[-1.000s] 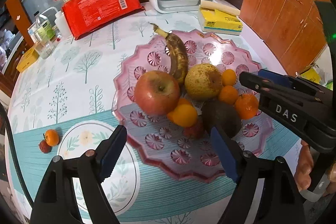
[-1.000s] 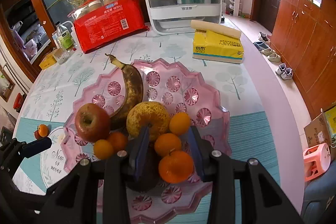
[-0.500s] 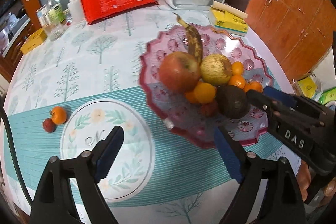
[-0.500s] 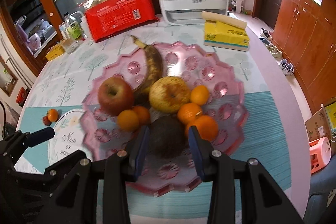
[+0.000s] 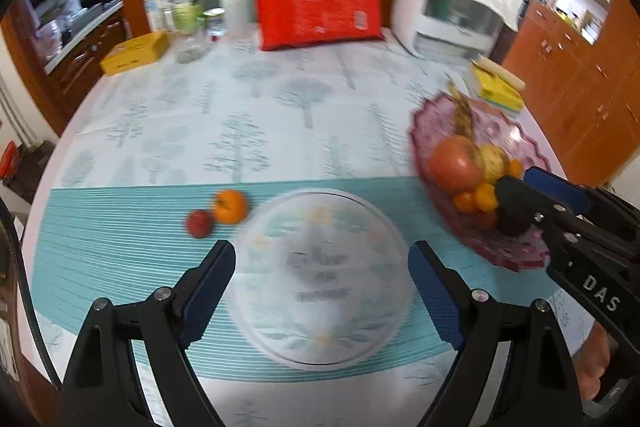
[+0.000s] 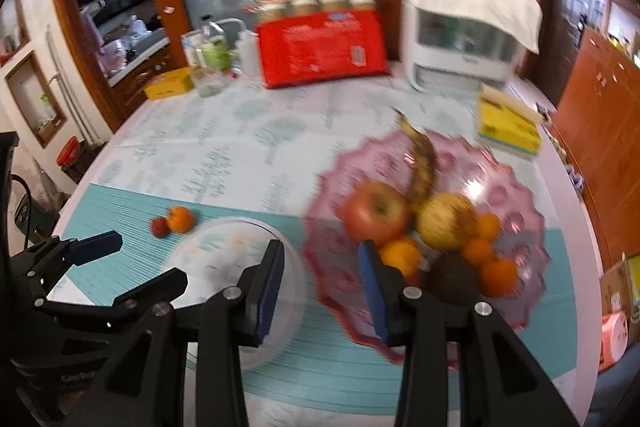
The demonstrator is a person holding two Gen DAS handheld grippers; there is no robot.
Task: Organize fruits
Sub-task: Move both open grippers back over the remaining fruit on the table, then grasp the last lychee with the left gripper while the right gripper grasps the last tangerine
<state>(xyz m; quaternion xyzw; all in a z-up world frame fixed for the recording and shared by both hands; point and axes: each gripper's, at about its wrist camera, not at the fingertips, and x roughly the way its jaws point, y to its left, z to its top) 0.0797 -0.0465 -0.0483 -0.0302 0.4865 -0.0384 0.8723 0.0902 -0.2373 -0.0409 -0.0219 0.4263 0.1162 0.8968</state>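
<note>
A pink glass fruit plate (image 6: 516,183) holds an apple (image 6: 376,213), a banana, a pear, an avocado and several oranges; it also shows in the left wrist view (image 5: 516,259). A small orange (image 5: 229,206) and a red lychee-like fruit (image 5: 199,223) lie loose on the teal cloth, also in the right wrist view (image 6: 179,219). My left gripper (image 5: 322,267) is open and empty over a round printed mat (image 5: 320,279), right of the loose fruits. My right gripper (image 6: 322,263) is open and empty at the plate's near left edge.
At the table's back stand a red package (image 5: 318,13), a white appliance (image 5: 448,15), bottles (image 5: 188,11), a yellow box (image 5: 134,51) and a yellow tissue pack (image 5: 500,87). Wooden cabinets (image 5: 580,79) stand to the right. The table edge curves close in front.
Both grippers have swung left, away from the fruit plate. The left one went from over the plate to over the round mat. The right gripper has opened wider and let go of the avocado.
</note>
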